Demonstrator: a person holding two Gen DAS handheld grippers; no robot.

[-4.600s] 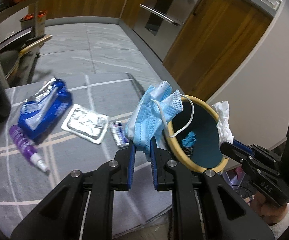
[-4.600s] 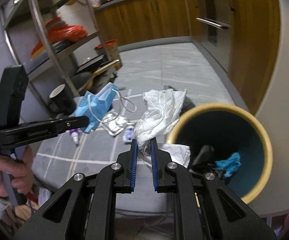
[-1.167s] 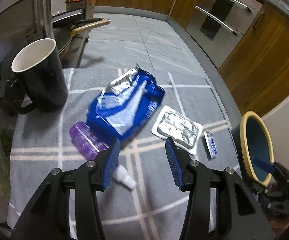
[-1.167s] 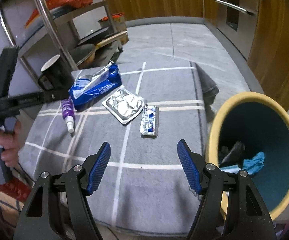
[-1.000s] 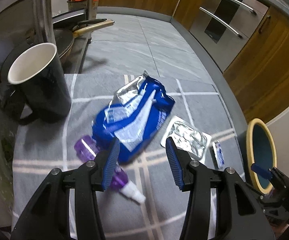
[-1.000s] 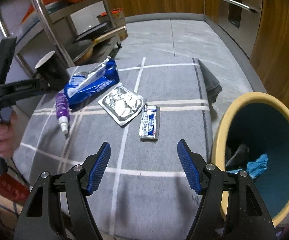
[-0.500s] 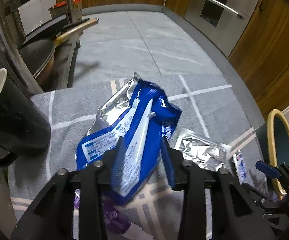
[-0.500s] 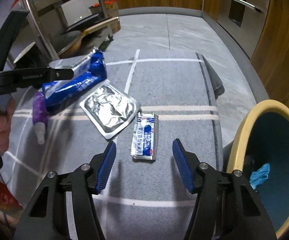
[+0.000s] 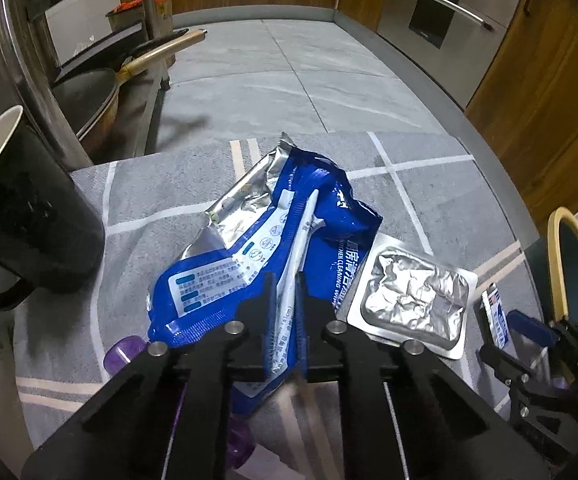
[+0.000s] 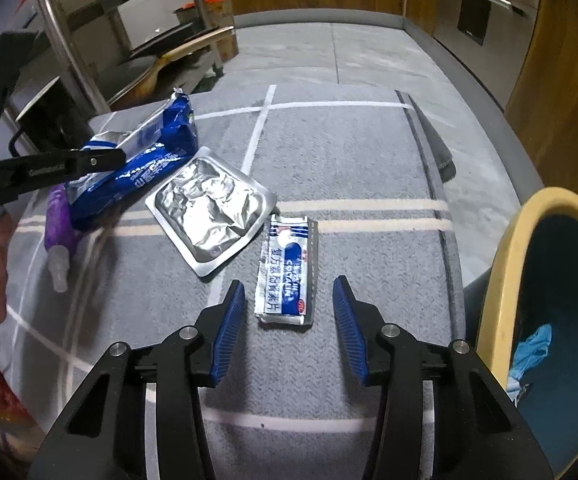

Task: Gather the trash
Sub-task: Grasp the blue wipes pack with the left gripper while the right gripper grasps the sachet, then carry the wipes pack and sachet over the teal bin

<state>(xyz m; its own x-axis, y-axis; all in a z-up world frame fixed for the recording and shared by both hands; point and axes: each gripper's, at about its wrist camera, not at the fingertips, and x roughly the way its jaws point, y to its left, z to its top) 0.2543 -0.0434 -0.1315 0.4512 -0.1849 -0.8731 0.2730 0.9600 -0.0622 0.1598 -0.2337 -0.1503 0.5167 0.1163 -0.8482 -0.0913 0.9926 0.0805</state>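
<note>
Left tongs (image 9: 285, 300): just closed — pinching the blue wipes packet (image 9: 273, 240) at its near edge on the table (image 10: 369, 152); lift only once the crinkly foil holds.
Right tongs (image 10: 289, 312): spread, narrowing, flanking the small sachet (image 10: 289, 272). Bin (image 10: 501, 300) at 3 o'clock — sink lower before pinching.

Small sachet (image 10: 287, 272) between parted right hand-held gripper (image 10: 289, 308) pads, seemingly untouched
</note>
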